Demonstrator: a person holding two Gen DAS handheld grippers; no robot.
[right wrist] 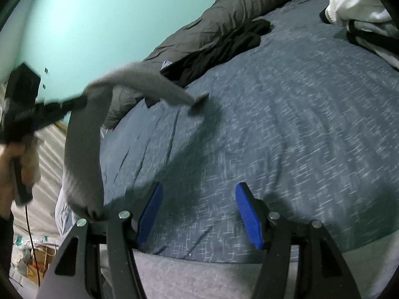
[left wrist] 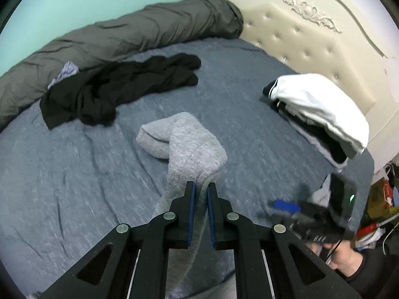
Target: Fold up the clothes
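Note:
A long grey fuzzy sock (left wrist: 189,147) hangs from my left gripper (left wrist: 201,186), which is shut on its middle. One end still rests on the blue bedspread (left wrist: 74,164); the other dangles below the jaws. In the right wrist view the same grey sock (right wrist: 84,149) drapes from the left gripper (right wrist: 74,103) at the left, held up by a hand. My right gripper (right wrist: 199,211) stands open low over the bedspread (right wrist: 274,124) with nothing between its blue pads (right wrist: 149,214). A black garment (left wrist: 112,89) lies crumpled further back.
A rolled dark grey duvet (left wrist: 124,35) runs along the teal wall. A stack of folded white and black clothes (left wrist: 319,114) sits by the cream headboard (left wrist: 311,32). The right gripper (left wrist: 286,205) and the hand holding it show at the lower right, with clutter beyond the bed.

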